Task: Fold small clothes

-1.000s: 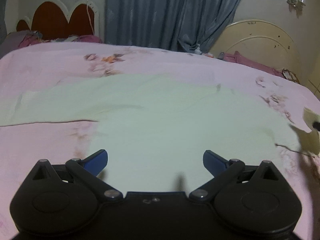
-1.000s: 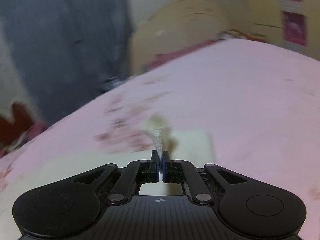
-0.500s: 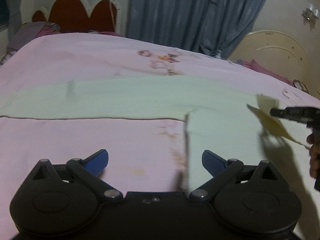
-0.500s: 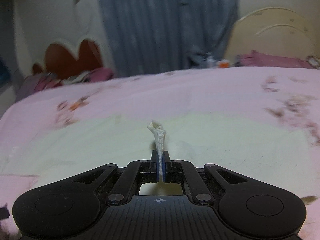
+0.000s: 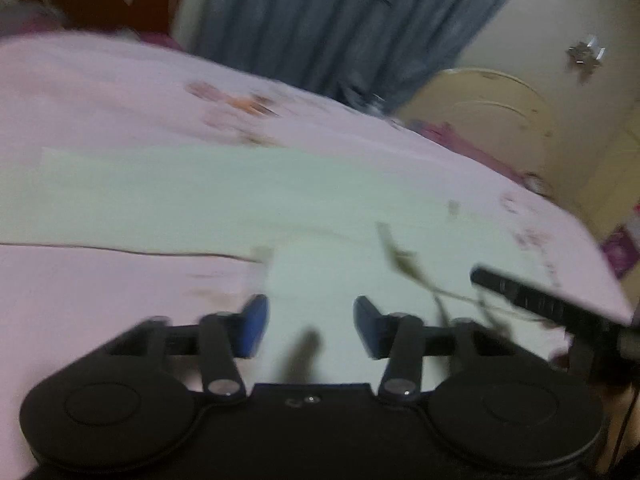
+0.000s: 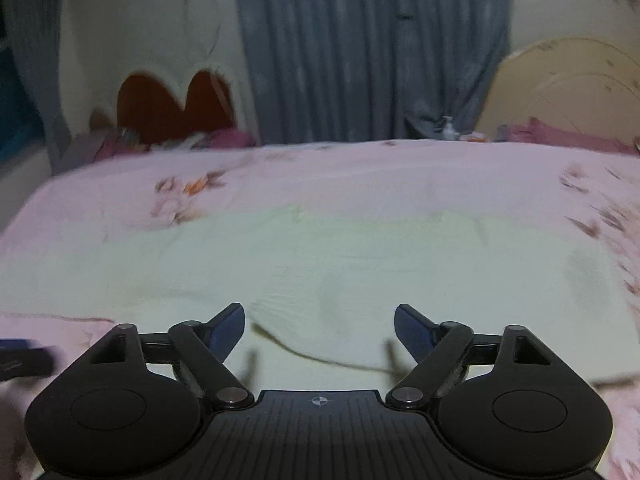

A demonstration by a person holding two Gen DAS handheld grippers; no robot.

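A pale green cloth (image 5: 208, 200) lies spread on the pink floral bedsheet (image 5: 100, 88), with one end folded back over itself. My left gripper (image 5: 310, 330) hangs low over that folded flap (image 5: 316, 276); its jaws are closing with the flap's edge between the blue pads, which are not seen to press it. The picture is blurred. My right gripper (image 6: 320, 326) is opening just above the cloth (image 6: 320, 256), nothing pinched between its fingers. It also shows as a dark bar, the right gripper (image 5: 520, 292), to the right of my left one.
Past the bed hang grey-blue curtains (image 6: 372, 48). A red scalloped headboard (image 6: 172, 104) stands at the far left and a cream headboard (image 6: 568, 92) at the far right. Pink bedding (image 6: 560, 140) is piled along the far edge.
The right gripper let go of the pinched cloth corner and its jaws spread apart. The left gripper's jaws narrowed around the folded flap, and it moved closer to the right gripper.
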